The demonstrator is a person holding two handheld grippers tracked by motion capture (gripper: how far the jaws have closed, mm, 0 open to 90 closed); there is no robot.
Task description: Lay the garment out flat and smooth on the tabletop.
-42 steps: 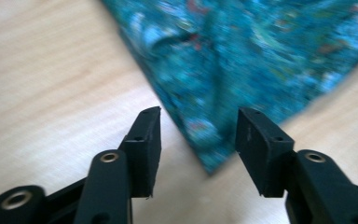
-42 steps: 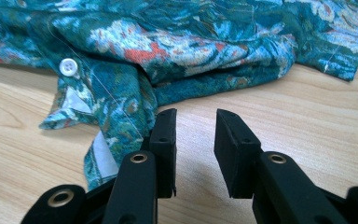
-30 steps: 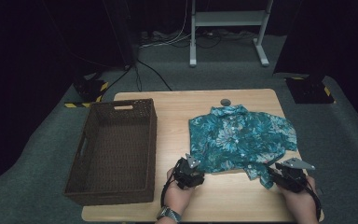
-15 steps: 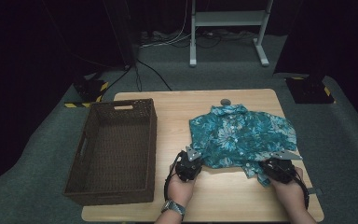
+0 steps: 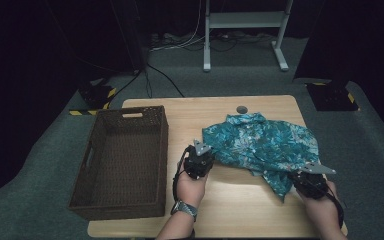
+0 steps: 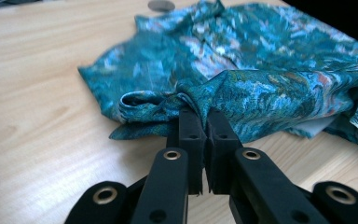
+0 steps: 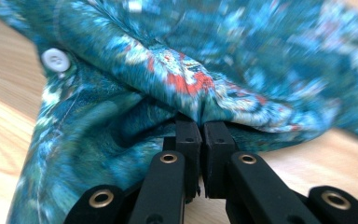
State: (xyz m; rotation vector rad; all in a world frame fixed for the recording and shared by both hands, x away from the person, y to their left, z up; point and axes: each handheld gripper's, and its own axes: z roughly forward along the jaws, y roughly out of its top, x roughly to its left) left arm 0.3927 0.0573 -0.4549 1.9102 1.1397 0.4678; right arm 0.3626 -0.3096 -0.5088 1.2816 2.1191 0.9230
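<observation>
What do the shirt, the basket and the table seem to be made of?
Shirt: thin woven cloth with a teal leaf print; it folds and bunches softly. Basket: dark brown wicker or similar weave, matte, with a visible lattice. Table: light wood or wood-look laminate, smooth, with grain lines.

The basket sits on the left part of the table. The shirt lies on the right part, well apart from the basket. A small round disc lies on the table just behind the shirt. The left tool is at the shirt's left edge, between basket and shirt. The right tool is at the shirt's near right corner.
</observation>
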